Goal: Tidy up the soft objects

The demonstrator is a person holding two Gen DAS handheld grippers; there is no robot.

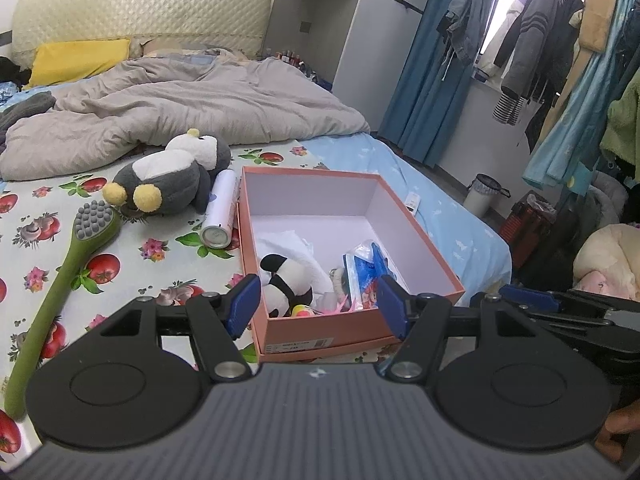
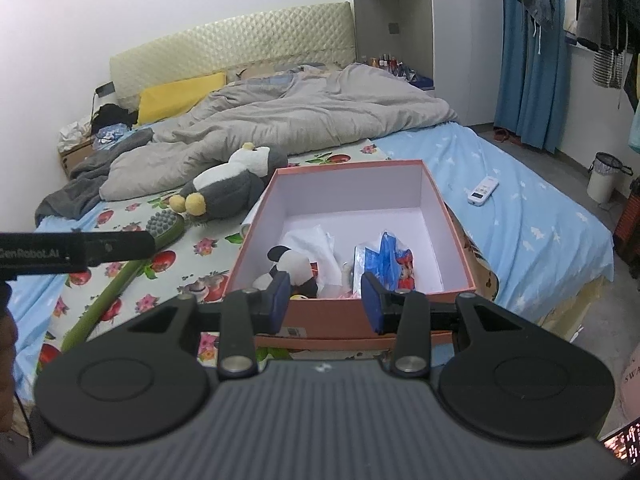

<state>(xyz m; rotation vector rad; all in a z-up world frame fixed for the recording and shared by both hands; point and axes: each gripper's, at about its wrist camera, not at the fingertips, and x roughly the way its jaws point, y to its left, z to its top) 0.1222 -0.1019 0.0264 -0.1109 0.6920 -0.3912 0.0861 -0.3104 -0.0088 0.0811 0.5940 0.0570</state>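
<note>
A pink open box point(image 1: 412, 216) point(image 2: 452, 232) stands on the bed. Inside lie a small panda plush point(image 1: 286, 280) point(image 2: 294, 266), white cloth point(image 1: 296, 246) and a blue packet point(image 1: 366, 270) point(image 2: 382, 258). A big grey-and-white penguin plush point(image 1: 172, 176) point(image 2: 232, 182) lies on the bed left of the box. My left gripper point(image 1: 318, 306) is open and empty, in front of the box's near wall. My right gripper point(image 2: 326, 304) is open and empty at the same near wall. The right gripper also shows at the right of the left wrist view point(image 1: 532, 296).
A green long-handled brush point(image 1: 60, 276) point(image 2: 132, 268) and a white spray can point(image 1: 220, 210) lie left of the box. A grey duvet point(image 1: 180, 104) covers the far bed. A white remote point(image 2: 483, 190) lies on the blue sheet. Clothes racks and a bin point(image 2: 606, 176) stand right.
</note>
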